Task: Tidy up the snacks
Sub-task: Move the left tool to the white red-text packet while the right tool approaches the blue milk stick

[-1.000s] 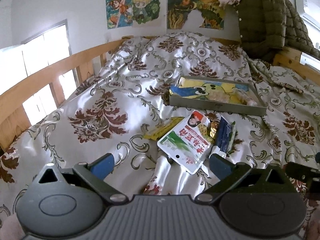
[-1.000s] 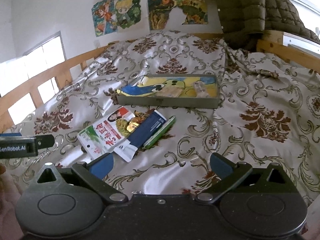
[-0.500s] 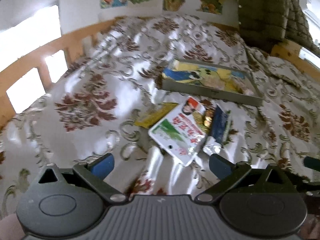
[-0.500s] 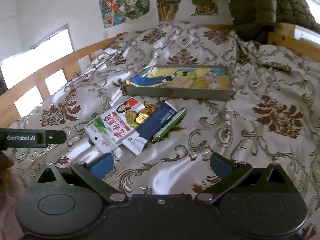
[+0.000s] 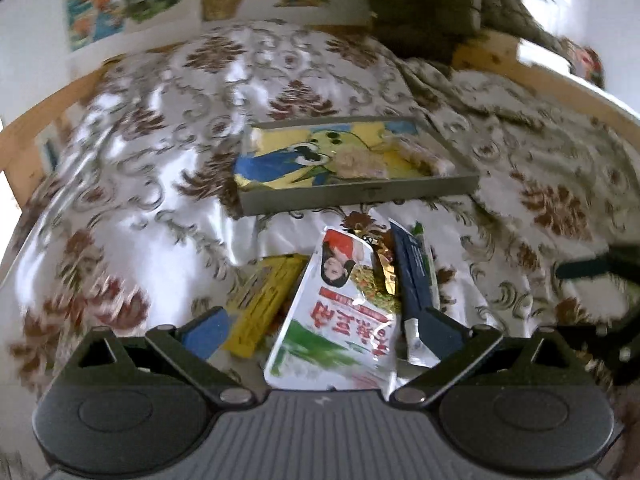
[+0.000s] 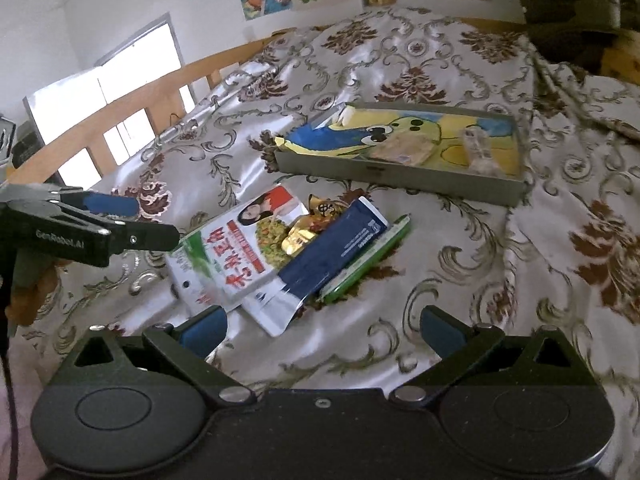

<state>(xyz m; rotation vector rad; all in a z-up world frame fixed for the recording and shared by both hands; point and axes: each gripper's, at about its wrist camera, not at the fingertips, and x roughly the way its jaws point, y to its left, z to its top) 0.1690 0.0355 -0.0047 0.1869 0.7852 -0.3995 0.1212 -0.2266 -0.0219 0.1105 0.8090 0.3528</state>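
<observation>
A pile of snacks lies on the bed: a white and green packet (image 5: 340,312) (image 6: 236,252), a dark blue packet (image 5: 412,276) (image 6: 336,252), a gold wrapper (image 6: 304,232), a green stick pack (image 6: 368,264) and a yellow pack (image 5: 264,300). A grey tray (image 5: 360,196) (image 6: 400,178) with a cartoon lining holds a few pale snacks behind them. My left gripper (image 5: 324,332) is open, its fingers to either side of the white packet's near end. It also shows in the right wrist view (image 6: 132,220). My right gripper (image 6: 320,326) is open and empty, just short of the pile.
The bed has a shiny floral cover (image 6: 480,280) with folds. A wooden rail (image 6: 132,96) runs along the left side. A dark quilted jacket (image 5: 440,4) hangs at the head of the bed, under posters on the wall.
My left gripper has moved forward and down over the snack pile, so the white packet now lies between its fingers. My right gripper has moved closer to the pile.
</observation>
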